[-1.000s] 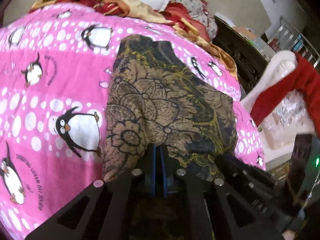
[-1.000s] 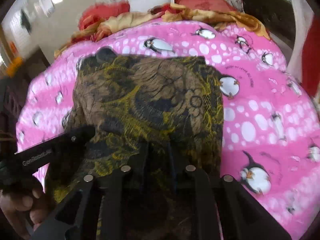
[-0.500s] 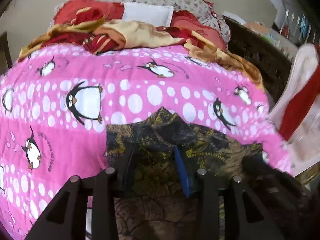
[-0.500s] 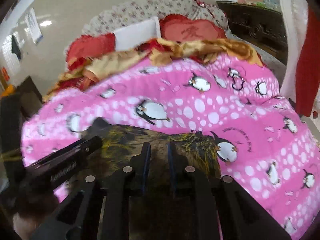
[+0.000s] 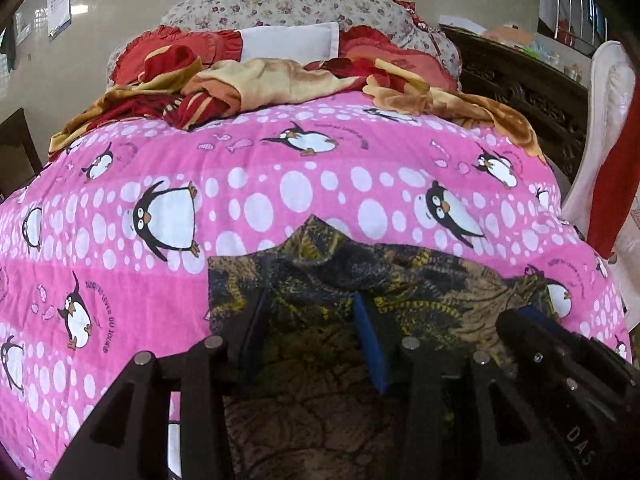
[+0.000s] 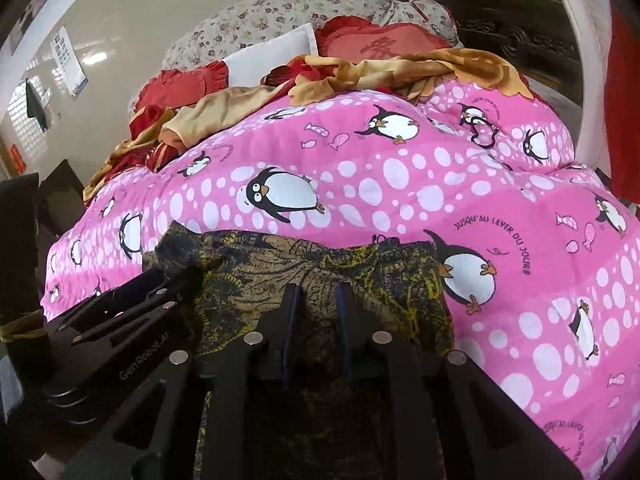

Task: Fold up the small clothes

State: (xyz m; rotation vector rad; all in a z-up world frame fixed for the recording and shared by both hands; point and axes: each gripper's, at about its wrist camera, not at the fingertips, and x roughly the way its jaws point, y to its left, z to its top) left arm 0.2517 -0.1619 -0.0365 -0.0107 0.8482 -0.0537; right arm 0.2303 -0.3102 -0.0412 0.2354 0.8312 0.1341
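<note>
A small dark garment with a brown and yellow floral print lies folded over on the pink penguin blanket. My left gripper is open, its blue-padded fingers spread over the garment's folded edge. In the right wrist view the same garment lies under my right gripper, which is open with a narrower gap above the cloth. The right gripper also shows at the lower right of the left wrist view. The left gripper shows at the left of the right wrist view.
Crumpled red and gold blankets and pillows are piled at the bed's far end. A dark carved cabinet and a white chair with red cloth stand at the right. The pink blanket spreads wide to the right.
Both grippers carried the garment's near edge forward over itself, folding it shorter. Then both opened and let the cloth go; the left one opened wider.
</note>
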